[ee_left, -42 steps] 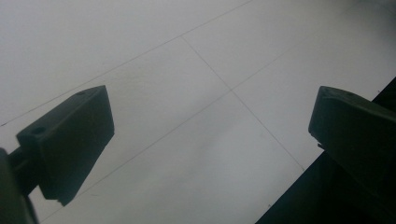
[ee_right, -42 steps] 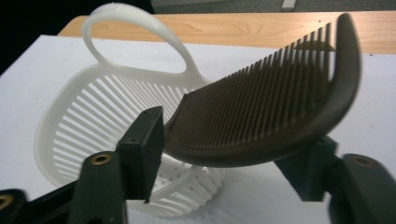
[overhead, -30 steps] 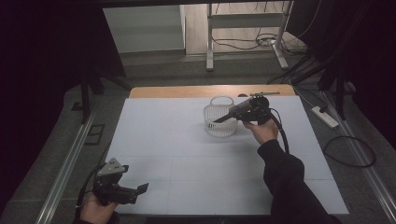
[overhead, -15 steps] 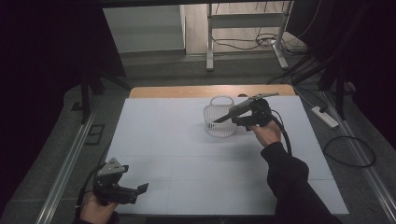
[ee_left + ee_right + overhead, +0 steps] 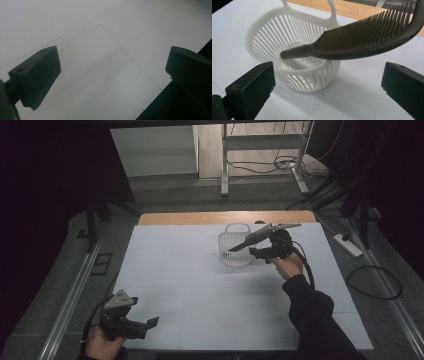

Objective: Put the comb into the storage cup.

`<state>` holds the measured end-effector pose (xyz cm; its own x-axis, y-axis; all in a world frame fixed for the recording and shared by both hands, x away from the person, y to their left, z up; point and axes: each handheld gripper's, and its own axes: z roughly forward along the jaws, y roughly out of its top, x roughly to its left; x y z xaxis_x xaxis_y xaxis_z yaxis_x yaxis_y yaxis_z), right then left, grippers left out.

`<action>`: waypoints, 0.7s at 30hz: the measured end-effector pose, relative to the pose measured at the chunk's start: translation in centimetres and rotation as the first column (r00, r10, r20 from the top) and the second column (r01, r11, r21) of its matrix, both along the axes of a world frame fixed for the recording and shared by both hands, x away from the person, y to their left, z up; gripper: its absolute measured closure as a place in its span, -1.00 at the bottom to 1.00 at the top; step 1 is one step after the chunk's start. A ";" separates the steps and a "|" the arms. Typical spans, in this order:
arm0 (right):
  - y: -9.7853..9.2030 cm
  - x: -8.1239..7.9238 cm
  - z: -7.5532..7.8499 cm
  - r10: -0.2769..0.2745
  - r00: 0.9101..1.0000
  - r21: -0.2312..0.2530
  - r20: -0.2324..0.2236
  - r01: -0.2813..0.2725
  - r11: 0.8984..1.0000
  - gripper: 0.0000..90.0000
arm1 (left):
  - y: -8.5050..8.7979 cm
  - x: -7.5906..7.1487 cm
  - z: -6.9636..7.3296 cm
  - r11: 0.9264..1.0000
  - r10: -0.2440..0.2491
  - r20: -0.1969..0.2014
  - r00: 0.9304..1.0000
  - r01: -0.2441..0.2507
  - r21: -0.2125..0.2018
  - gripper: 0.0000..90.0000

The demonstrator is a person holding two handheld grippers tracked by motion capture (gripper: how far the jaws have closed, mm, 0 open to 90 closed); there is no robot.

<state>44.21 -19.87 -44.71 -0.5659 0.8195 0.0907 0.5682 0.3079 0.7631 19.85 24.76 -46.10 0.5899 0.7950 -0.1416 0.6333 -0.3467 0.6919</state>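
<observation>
Your right gripper [image 5: 260, 251] has just been opening its jaws, and now they stand wide with nothing pressed between them. In the right gripper view [image 5: 327, 82] the comb [image 5: 362, 40] sits clear above both black jaws, so you have let it go. A second ago the gripper was right up at the basket with the comb in line with it; now the comb rests on its own and your hand sits a touch nearer to you. By my reading the placing step is done: the comb is delivered and all that is left is to draw the hand away cleanly without clipping the teeth end.

The comb [image 5: 265, 236] is dark, with a tapered handle and a long row of fine teeth. Its handle tip dips inside the white slatted basket [image 5: 294, 57], down toward the perforated floor, while the toothed end leans out over the rim and sticks up in the air on the side toward the table's right edge. It is propped at a slant, not lying flat in the bottom.

The basket [image 5: 235, 247] stands upright near the far edge of the table, a little right of the middle, with a small loop handle on its far rim.

Your left gripper [image 5: 129, 322] waits at the near left corner of the table, jaws open and empty over the bare white surface [image 5: 105, 50].
</observation>
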 end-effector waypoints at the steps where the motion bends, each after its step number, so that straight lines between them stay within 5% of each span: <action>1: 0.0 -0.1 0.0 0.001 1.000 -0.002 0.004 -0.001 1.000 -1.00 | 0.0 0.0 0.0 1.000 0.000 0.000 1.000 0.000 -0.001 -0.99; 21: -0.5 -1.7 0.0 0.040 0.999 -0.025 0.003 -0.040 0.999 -1.00 | 0.1 0.0 0.0 1.000 0.001 0.003 1.000 -0.001 -0.015 -0.99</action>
